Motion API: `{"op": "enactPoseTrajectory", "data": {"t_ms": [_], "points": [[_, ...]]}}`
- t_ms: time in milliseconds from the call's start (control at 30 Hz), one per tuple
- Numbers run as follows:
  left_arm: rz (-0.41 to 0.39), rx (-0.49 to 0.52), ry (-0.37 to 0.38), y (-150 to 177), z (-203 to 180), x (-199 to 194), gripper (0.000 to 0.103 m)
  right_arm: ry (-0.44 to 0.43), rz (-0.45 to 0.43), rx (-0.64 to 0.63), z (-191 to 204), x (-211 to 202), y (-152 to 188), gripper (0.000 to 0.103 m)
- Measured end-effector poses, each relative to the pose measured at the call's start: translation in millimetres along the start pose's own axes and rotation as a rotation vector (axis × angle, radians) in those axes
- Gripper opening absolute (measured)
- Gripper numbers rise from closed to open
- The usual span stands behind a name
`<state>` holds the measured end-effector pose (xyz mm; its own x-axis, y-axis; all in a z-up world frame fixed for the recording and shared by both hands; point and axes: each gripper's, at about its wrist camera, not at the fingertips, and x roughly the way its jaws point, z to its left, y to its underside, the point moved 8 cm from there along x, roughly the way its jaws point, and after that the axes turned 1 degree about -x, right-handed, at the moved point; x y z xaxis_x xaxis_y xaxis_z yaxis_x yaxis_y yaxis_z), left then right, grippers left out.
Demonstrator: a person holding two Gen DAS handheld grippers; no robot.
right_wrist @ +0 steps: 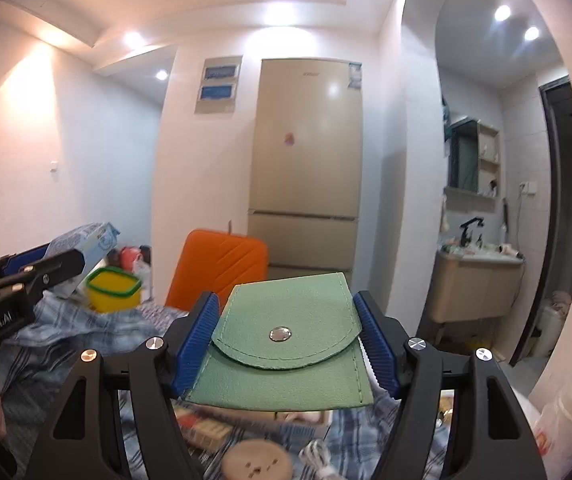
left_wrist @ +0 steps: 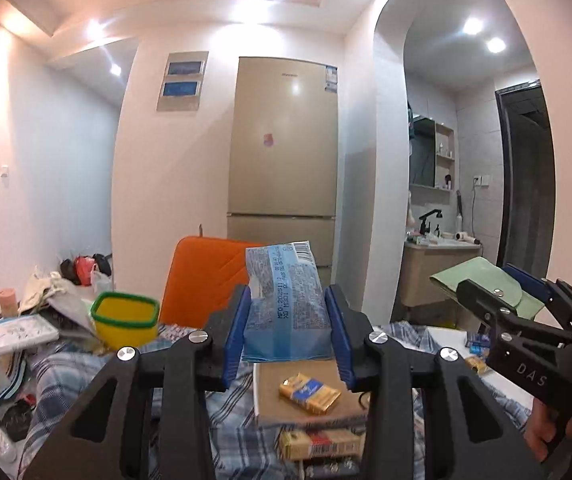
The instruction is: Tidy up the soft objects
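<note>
Blue tissue pack (left_wrist: 287, 304) sat clamped in the left gripper (left_wrist: 289, 320) jaws, raised above the plaid bedding (left_wrist: 66, 376); the right gripper (right_wrist: 287, 344) jaws clasped a green pouch (right_wrist: 286, 344) in the air.

Both wrist fisheyes ride close behind their blue-padded fingers, raised above a cluttered plaid bedspread (left_wrist: 66, 364) and facing the beige refrigerator (left_wrist: 284, 144), sharing the orange cushion (right_wrist: 222, 264), yellow tub (right_wrist: 113, 291) and washbasin alcove.
</note>
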<state>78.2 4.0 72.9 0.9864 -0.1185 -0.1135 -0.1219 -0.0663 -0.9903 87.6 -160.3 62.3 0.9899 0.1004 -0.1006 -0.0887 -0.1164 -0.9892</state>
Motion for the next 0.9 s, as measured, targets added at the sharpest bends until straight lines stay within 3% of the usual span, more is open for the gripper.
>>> {"op": "enactPoseTrajectory", "data": {"t_ms": [167, 367, 467, 600, 700, 900], "points": [[-0.040, 0.022, 0.006, -11, -12, 13, 0.037, 0.001, -0.026, 0.039, -9, 14, -12, 0.071], [-0.127, -0.041, 0.024, -23, -15, 29, 0.037, 0.018, -0.017, 0.059, -17, 40, -17, 0.071], [-0.148, -0.026, 0.010, -23, -16, 45, 0.037, 0.027, -0.003, 0.070, -20, 57, -13, 0.071], [-0.115, -0.017, 0.030, -14, -17, 73, 0.037, 0.051, -0.024, 0.100, -26, 73, -5, 0.071], [-0.122, 0.011, -0.017, -10, -16, 87, 0.037, 0.050, -0.017, 0.108, -27, 89, 1, 0.071], [-0.043, 0.001, -0.036, 10, -7, 121, 0.037, 0.050, 0.028, 0.097, -30, 121, 16, 0.071]]}}
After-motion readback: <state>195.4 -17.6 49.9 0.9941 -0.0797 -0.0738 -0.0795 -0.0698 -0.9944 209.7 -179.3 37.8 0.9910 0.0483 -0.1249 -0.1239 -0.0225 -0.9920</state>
